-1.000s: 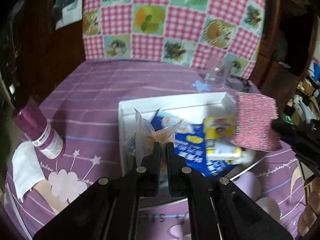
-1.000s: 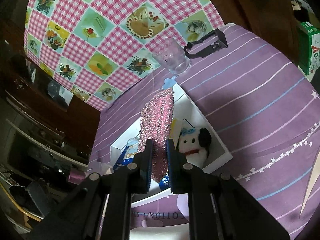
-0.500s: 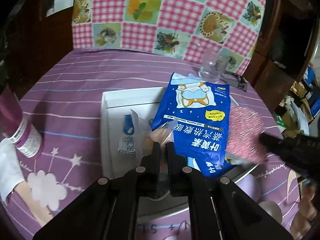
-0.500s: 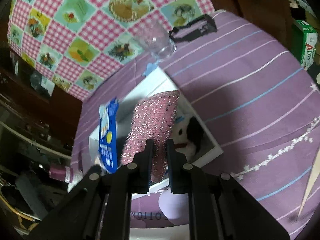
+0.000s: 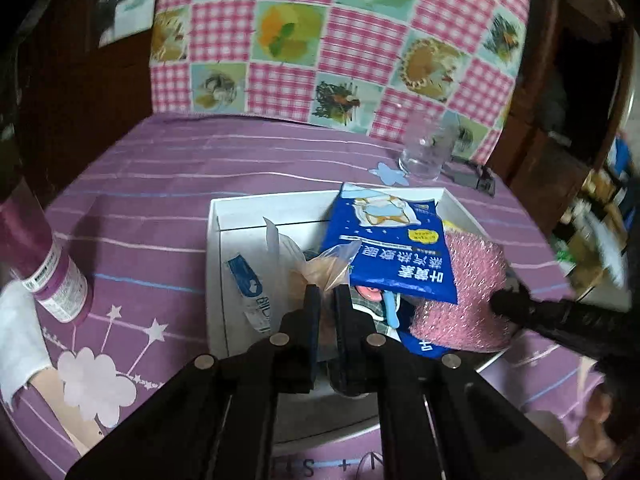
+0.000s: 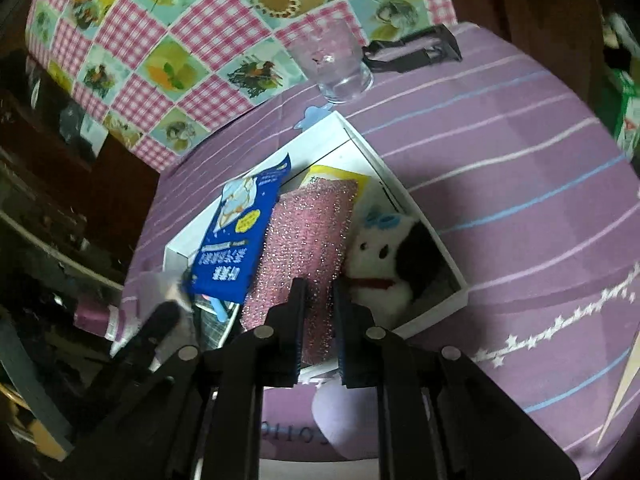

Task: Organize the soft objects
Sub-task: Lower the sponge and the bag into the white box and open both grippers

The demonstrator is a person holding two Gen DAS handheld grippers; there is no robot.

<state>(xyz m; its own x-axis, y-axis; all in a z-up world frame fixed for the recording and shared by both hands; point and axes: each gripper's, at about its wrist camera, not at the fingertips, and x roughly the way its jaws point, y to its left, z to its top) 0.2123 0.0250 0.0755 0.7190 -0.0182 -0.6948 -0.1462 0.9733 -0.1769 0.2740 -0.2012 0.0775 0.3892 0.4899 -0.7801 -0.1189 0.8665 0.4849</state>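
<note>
On the far left of the left wrist view a purple bottle [image 5: 48,276] lies tilted on the purple striped cloth [image 5: 152,184], with a white cloth [image 5: 18,332] just beside it. Next comes the white box [image 5: 212,264], open-topped and resting on the cloth. Inside, along its left part, lies a blue-and-white packet [image 5: 250,296]. The left gripper [image 5: 327,312] is nearly closed, its jaws pinching a crinkled clear plastic bag [image 5: 320,268] over the middle of the box; what the bag holds is hard to make out, perhaps something pale orange. A blue pouch [image 5: 394,248] with white print leans over the box's contents just right of the bag. Right of that, the right gripper [image 6: 320,304] clamps the near edge of a pink glittery sponge [image 6: 308,232], which lies inside the box between the blue pouch and a white-and-black plush dog [image 6: 384,256] in the box's right end. A yellow packet [image 6: 336,176] shows behind the sponge. Beyond the box stands a clear glass [image 6: 340,68], with a black clip [image 6: 416,50] near it.
</note>
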